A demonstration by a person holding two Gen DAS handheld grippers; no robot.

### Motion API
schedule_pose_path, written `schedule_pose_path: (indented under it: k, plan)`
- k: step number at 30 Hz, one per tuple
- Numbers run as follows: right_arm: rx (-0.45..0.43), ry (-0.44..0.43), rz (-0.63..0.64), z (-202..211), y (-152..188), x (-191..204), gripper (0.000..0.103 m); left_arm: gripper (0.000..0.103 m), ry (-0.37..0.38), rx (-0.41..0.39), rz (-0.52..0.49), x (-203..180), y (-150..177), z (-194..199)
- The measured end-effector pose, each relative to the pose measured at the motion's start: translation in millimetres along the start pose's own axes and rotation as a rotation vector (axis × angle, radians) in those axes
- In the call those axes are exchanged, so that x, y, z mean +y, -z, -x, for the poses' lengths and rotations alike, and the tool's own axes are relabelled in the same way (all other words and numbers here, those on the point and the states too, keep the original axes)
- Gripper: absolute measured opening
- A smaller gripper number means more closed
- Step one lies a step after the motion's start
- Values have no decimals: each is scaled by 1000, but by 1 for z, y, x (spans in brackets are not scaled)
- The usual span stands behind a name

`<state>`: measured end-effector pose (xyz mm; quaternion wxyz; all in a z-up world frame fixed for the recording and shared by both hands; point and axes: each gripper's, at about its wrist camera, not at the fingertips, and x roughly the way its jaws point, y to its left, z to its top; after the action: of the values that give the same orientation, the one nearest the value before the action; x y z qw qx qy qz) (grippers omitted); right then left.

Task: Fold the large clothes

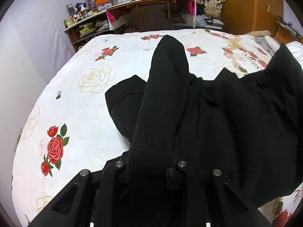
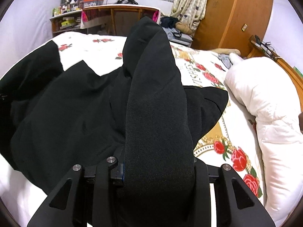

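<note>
Clearly the black garment (image 1: pixel 217 123) fills most of both views, a plain matte dark cloth with soft folds and no visible print. In the left wrist view, the white bed cover (image 1: pixel 75 104) with red and outlined roses takes the left half of the frame, and the garment lies spread over it from the centre to the right edge. A long fold of the cloth rises up the middle of the frame from the left tool (image 1: pixel 149 168) at the bottom centre, ending in a rounded tip near the top of the bed. The cloth covers the tool's fingers, which appear closed on that fold. A shelf with bottles (image 1: pixel 81 19) stands in the upper left.

In the right wrist view, the garment spreads across the left and centre of the frame, its edge forming points against the bed cover (image 2: pixel 212 132). A thick fold climbs the centre from the right tool (image 2: pixel 157 166) at the bottom, whose fingers are likewise buried in cloth and seem clamped on it. A white duvet (image 2: pixel 265 104) is bunched along the right side, with a wooden wardrobe (image 2: pixel 236 15) in the upper right.
</note>
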<state>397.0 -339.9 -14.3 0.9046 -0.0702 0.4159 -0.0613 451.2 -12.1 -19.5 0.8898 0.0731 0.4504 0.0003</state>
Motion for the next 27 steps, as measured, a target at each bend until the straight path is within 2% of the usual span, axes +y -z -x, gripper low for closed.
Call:
schedule_pose_path:
  k: [1,2,4,9,14,17,21,24,26,27]
  plan:
    - [-5,-3,0,0,-1,2,36,21,5,-9,6,2,5,6]
    - [-13,-6,-1,2,-2,1,36,21,3,-21,0,-14,1,1]
    - [-26,-12,-10,3,-2,-1,36,20,14,-42,3,-13,-10,5]
    - [-68,-16,-8,12,-5,3,36,17,32,-67,36,-13,-13,11]
    - [-109,-26,-5,21,-11,6,35,15,49,-103,-9,-18,-21,26]
    - [-61,-43,-43,10,-12,3,35,15,65,-47,8,-13,-21,12]
    - [10,-40,-37,-9,3,5,36,17,47,38,15,-3,-9,-24]
    - [42,-29,-35,-23,17,4,36,25,23,99,13,13,-2,-57]
    - [67,-33,-48,-31,20,-1,36,34,27,145,1,26,2,-78]
    - [74,-36,-52,-34,22,-3,36,46,43,164,-11,32,5,-88]
